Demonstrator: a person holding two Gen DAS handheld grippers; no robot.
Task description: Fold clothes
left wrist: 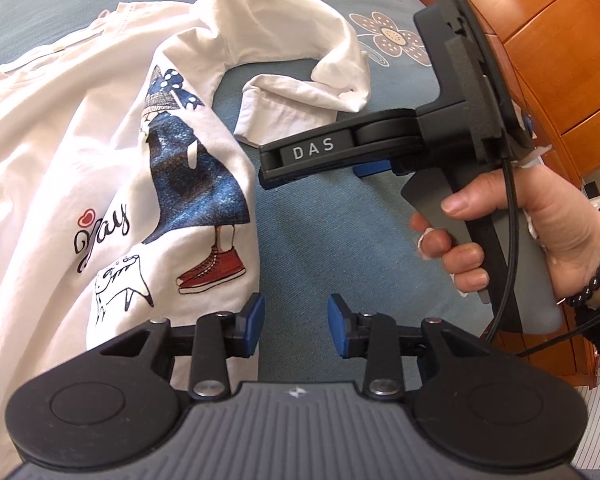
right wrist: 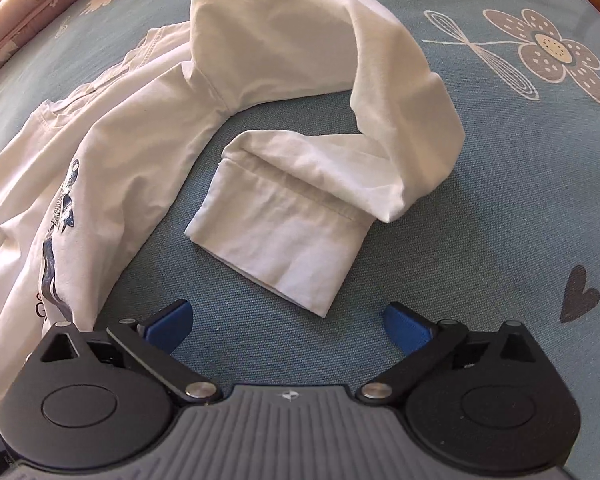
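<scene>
**A:** Left wrist view: what could go wrong over the white long-sleeved cotton shirt with the printed girl in a blue dress and red sneakers (left wrist: 112,168)?

**B:** It lies rumpled on the blue-grey woven bedspread with pale flower prints (left wrist: 320,240), body to the left, one sleeve looping away to the right. The left gripper (left wrist: 296,330) hangs just beside the shirt's lower edge. A pinch there may, in my judgement, catch only the top layer, so the body drags and bunches instead of folding flat.

**A:** And its jaws?

**B:** Narrowly parted, blue pads (left wrist: 255,326) facing each other over bare bedspread. Nothing is between them; the left-hand pad sits at the shirt's hem, though I cannot tell whether it touches.

**A:** The other tool shows here too?

**B:** Yes. The right gripper (left wrist: 266,168), held in a person's hand (left wrist: 512,240) with a dark bead bracelet, hovers above the sleeve's end, beside an orange wooden cabinet (left wrist: 560,40).

**A:** Right wrist view: the risk?

**B:** The doubled-back white sleeve cuff (right wrist: 284,236) lies just ahead of the right gripper (right wrist: 288,326). The sleeve curls over itself, so lifting the cuff alone could leave a twist that gets folded in. The bedspread might also be nipped along with the cloth.

**A:** Its jaws?

**B:** Spread wide, blue pads (right wrist: 172,324) far apart, holding and touching nothing; the cuff sits near them but apart, bare bedspread between.
</scene>
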